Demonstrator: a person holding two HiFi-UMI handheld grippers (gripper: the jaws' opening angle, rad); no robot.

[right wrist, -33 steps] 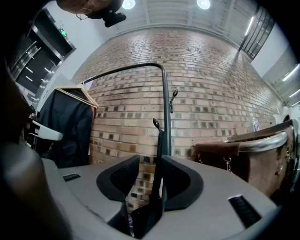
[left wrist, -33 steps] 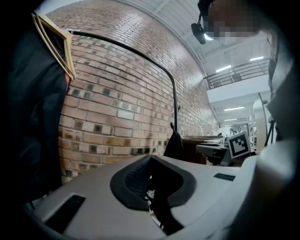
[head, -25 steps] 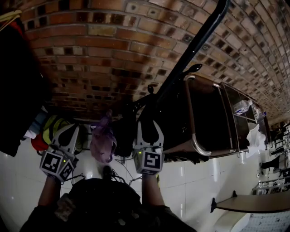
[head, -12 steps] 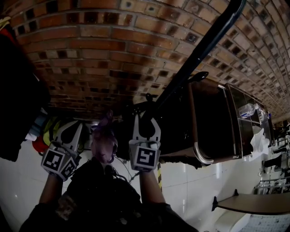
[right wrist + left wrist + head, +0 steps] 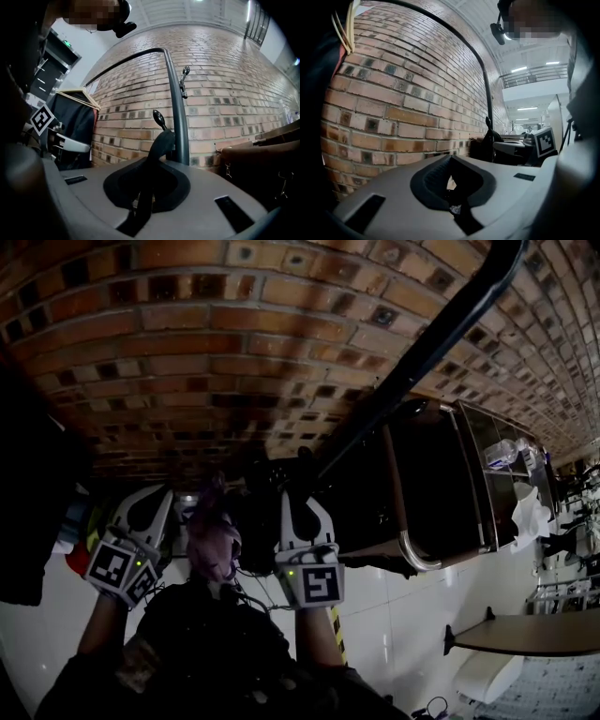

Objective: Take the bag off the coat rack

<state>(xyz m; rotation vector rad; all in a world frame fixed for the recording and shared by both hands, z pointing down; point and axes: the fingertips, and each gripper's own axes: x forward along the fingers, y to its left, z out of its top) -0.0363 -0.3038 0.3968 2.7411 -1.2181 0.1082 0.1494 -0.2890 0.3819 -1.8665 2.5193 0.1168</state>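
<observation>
- Closing the right tongs [image 5: 151, 166] on the black bag strap [image 5: 159, 143]; strap already pinched between the pads, tail running out below them toward the camera.
- Stood wide apart a second ago and still wide half a second ago, up at the same hook; snapped in only just now.
- Above the tongs: strap looped over the knob-tipped black hook [image 5: 159, 118] on the black curved metal coat rack pole [image 5: 180, 126]; not lifted off.
- Black bag [image 5: 255, 526]: hanging from that hook by the strap, seen in head view as a dark mass between the two grippers, too dark to trace an outline.
- Left tongs [image 5: 450, 161]: pads together, nothing identifiable in them; held up beside the bag, facing the red-brown brick wall [image 5: 187, 343]. Roughly the same spot as a second ago.
- Between the grippers, nearer the left one: a crumpled purple bundle [image 5: 211, 540], same place as before; touching the tongs or not, cannot tell.
- Head view tilted since the earlier frame: pole now further into the top-right corner, more brick in frame, right gripper barely shifted right and down.
- Off to the side in right gripper view: a dark garment on a pale wooden hanger [image 5: 77, 119], against the wall, well apart from the hook.
</observation>
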